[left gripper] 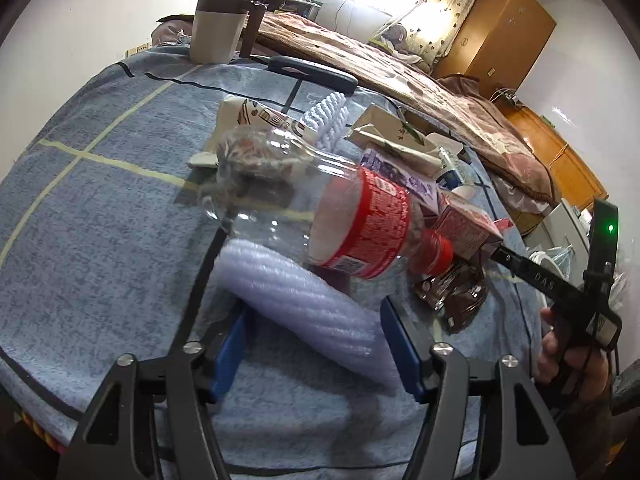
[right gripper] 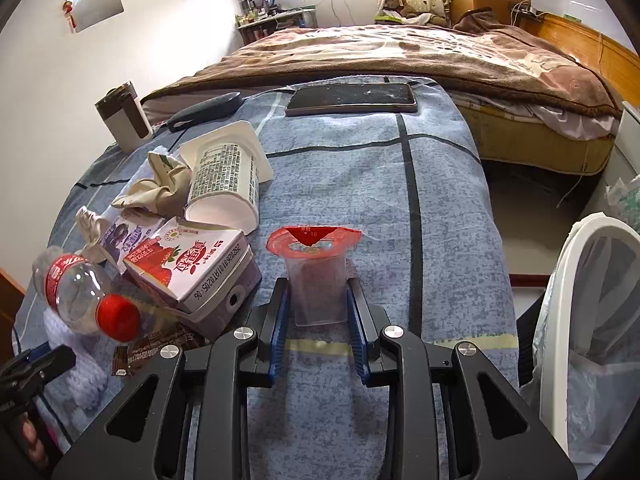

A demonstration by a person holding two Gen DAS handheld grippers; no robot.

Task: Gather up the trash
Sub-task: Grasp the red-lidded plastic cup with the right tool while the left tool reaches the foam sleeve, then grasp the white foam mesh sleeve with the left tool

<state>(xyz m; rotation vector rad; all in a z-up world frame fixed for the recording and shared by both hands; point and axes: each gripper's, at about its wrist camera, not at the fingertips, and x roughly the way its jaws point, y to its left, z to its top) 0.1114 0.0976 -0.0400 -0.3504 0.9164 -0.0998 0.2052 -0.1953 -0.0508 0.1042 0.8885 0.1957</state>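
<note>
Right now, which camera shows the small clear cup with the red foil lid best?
The right wrist view: the clear cup sits centred between the right gripper fingers, lid peeled up. In the left wrist view I cannot pick it out.

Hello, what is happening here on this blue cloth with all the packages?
A person is collecting trash from a blue cloth with a gripper in each hand. The right gripper is shut on a small clear cup with a red lid. The left gripper has a white foam sleeve between its fingers, beside an empty bottle; whether the pads press it is unclear. Cartons and wrappers lie in a pile. A white bin with a bag stands at the right.
</note>
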